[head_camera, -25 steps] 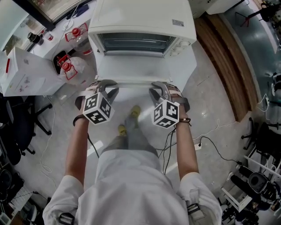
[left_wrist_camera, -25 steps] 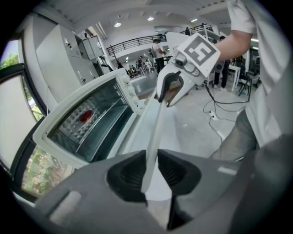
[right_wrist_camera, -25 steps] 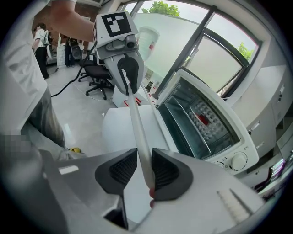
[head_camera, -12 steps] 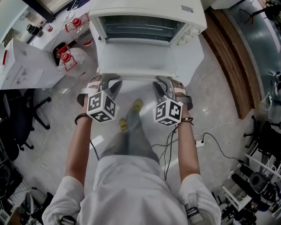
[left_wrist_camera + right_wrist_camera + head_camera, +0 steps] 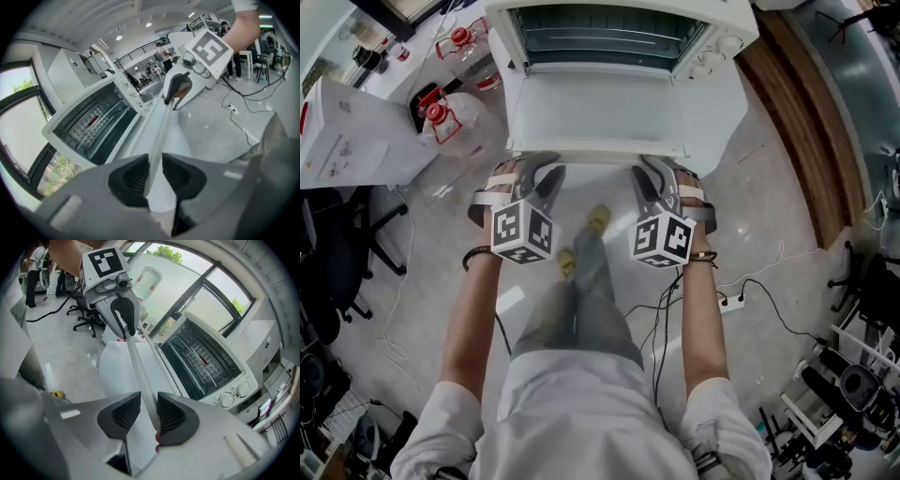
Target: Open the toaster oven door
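Grey floor (image 5: 769, 187) spreads out below me, with cables (image 5: 750, 300) trailing over it at my right, a black chair (image 5: 337, 253) at my left, and beyond the chair a white box (image 5: 356, 141) and red-capped bottles (image 5: 455, 131). Straight ahead is the white oven (image 5: 511, 56). Its cavity is open to view, with the wire rack (image 5: 600, 33) inside and the knobs (image 5: 717, 56) at its right end. The door (image 5: 609, 117) hangs down on its hinge and lies about level, sticking out toward me from under the cavity. Its handle (image 5: 600, 157) runs along the near edge, and both of my tools are on it. My left gripper (image 5: 539, 173) takes the bar near its left end. From the left gripper view the handle passes straight between the jaws, whose ribbed pads (image 5: 136, 176) lie against it on either side. These jaws have just been opening a little, with the bar between them. My right gripper (image 5: 652, 173) takes the same bar near its right end. In the right gripper view the handle also runs between the pads (image 5: 171, 416), which sit close on it with only a narrow gap for the bar. Each tool shows in the other's view, at the far end of the handle. Both point down and forward at a slant, marker cubes toward me, with my forearms reaching out on either side of my legs. My yellow shoes (image 5: 598, 217) show on the floor between the two tools. Large windows (image 5: 197, 273) with green outside stand behind the oven.
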Motion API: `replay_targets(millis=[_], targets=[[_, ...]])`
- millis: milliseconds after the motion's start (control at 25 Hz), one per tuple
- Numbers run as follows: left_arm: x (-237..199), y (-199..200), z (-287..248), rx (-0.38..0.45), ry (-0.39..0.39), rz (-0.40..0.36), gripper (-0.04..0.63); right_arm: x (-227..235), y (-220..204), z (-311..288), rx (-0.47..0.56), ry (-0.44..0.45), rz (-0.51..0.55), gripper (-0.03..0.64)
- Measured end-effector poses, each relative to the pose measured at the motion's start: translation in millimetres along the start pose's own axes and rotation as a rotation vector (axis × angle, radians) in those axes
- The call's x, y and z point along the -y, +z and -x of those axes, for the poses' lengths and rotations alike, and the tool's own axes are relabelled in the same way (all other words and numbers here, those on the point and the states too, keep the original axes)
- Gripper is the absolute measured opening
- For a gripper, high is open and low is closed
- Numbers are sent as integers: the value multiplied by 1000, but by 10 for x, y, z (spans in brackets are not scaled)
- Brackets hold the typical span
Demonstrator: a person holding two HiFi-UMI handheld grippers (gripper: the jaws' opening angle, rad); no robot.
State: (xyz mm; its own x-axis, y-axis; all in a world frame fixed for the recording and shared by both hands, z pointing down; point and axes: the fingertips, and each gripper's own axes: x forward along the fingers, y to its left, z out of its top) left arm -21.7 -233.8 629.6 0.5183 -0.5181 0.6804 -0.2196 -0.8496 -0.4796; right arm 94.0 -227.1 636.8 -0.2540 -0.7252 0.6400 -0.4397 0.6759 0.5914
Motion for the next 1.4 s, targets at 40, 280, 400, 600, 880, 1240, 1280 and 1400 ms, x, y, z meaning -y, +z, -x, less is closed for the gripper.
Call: replay_targets(millis=[40, 280, 400, 600, 880, 1240, 1280, 1400], targets=[[23, -13, -13, 3, 4, -4, 86, -22, -14, -10, 0, -6, 0, 97], [78, -65, -95, 7, 65, -13, 94, -65, -60, -66, 25, -61, -11, 98], [115, -91, -144, 6, 75, -1, 103, -96, -99, -101, 18, -61, -10, 98], [199, -163, -241, -1, 93, -22, 104, -193, -177, -178, 31, -70, 13, 98], [363, -288, -391, -12, 145, -32, 130, -348, -274, -281, 65, -107, 24, 98], [437, -370, -517, -22, 193, -62, 133, -429, -347, -368, 106, -130, 25, 98], [435, -374, -525, -22, 196, -65, 133, -427, -349, -375, 111, -131, 16, 98], [444, -377, -528, -24, 184, -64, 132, -433, -352, -375, 111, -121, 2, 98]])
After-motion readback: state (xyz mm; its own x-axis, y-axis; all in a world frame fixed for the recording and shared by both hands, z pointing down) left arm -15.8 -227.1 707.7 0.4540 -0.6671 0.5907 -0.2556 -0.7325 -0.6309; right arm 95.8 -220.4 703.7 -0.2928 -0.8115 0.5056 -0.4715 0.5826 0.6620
